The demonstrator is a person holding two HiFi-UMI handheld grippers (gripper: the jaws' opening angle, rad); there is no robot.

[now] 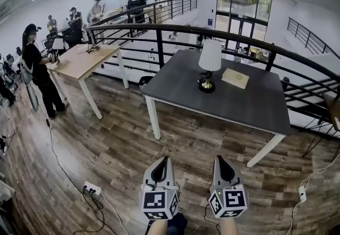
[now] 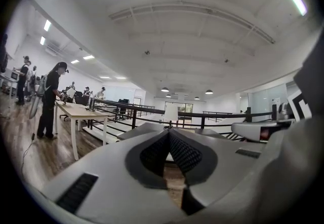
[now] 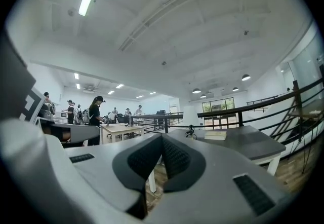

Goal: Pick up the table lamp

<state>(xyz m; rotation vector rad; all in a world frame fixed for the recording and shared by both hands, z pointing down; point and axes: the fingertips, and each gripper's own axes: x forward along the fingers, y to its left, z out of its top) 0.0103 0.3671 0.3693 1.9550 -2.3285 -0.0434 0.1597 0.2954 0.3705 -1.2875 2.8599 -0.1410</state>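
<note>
The table lamp (image 1: pixel 209 66), with a white shade over a dark stem and a round gold-and-black base, stands upright on the dark grey table (image 1: pixel 212 103), near its far middle. Both grippers are held low over the wooden floor, well short of the table's near edge and pointing towards it. My left gripper (image 1: pixel 163 160) has its jaws shut on nothing, and so does my right gripper (image 1: pixel 219 158). Over the shut left gripper (image 2: pixel 169 132) the lamp's shade (image 2: pixel 170 113) shows in the left gripper view. Beyond the shut right gripper (image 3: pixel 162 138), the lamp's stem (image 3: pixel 190 132) shows small in the right gripper view.
A tan book (image 1: pixel 235 77) lies on the table right of the lamp. A black railing (image 1: pixel 159 29) curves behind the table. A light wooden table (image 1: pixel 79 61) stands at the left with a person (image 1: pixel 38 66) beside it. A power strip (image 1: pixel 92 190) and cables lie on the floor at left.
</note>
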